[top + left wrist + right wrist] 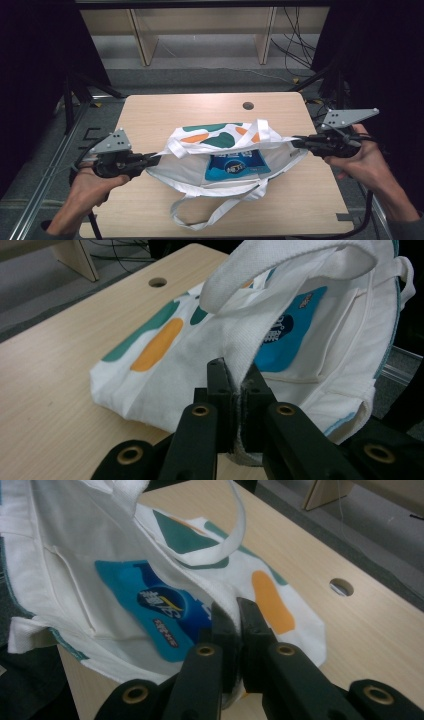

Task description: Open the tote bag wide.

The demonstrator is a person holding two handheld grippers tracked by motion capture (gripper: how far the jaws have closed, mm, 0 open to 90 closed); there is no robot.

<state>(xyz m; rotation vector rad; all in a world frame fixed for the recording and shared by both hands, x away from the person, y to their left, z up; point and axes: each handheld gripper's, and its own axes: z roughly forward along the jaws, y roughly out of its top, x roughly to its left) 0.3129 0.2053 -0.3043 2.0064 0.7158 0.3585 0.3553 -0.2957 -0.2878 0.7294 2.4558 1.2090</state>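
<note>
- While a person is standing at the desk [150, 110], the left tool [156, 159] and right tool [295, 142] are each pinching one side of a white tote bag's [175, 172] upper rim, likely stretching its mouth open.
- A blue packet [235, 165] is lying inside.
- The bag is sitting mid-desk, leaving bare wood free on all sides.

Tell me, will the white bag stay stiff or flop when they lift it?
Probably floppy: the white bag sags between the left gripper and right gripper, both clamped on its cloth rim. The blue packet inside may slide. Its loose handle will likely dangle.
</note>
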